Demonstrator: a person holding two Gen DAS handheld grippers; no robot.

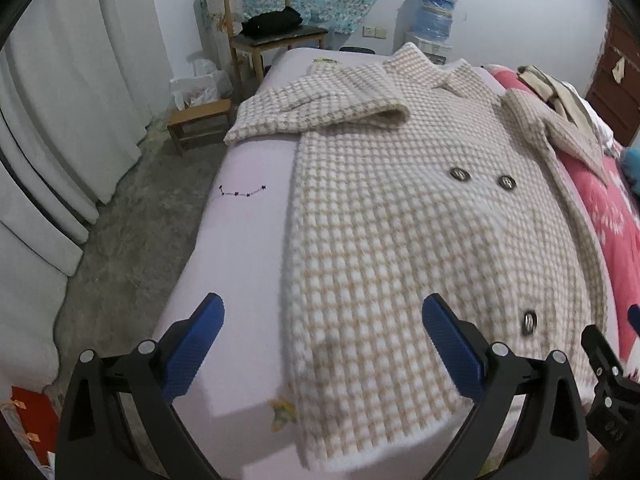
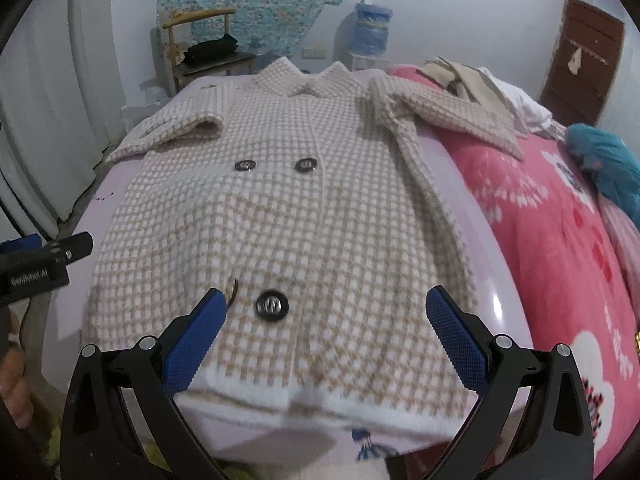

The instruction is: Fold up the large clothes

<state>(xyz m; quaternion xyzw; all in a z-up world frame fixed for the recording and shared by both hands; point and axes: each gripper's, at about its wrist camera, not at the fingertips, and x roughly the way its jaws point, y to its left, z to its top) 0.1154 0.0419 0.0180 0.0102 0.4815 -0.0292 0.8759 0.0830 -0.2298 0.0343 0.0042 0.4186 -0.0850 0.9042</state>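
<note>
A beige-and-white checked coat with dark buttons lies face up on the lilac bed sheet, collar far from me, hem near me. Its left sleeve is folded across the chest; its right sleeve lies out over the pink quilt. My left gripper is open and empty above the coat's lower left edge. My right gripper is open and empty above the hem, near the lowest button. The left gripper also shows in the right wrist view, the right gripper at the left wrist view's edge.
A pink quilt covers the bed's right side with beige clothes and a teal garment on it. A wooden chair with a black item, a small stool and a water dispenser stand beyond. White curtains hang at left.
</note>
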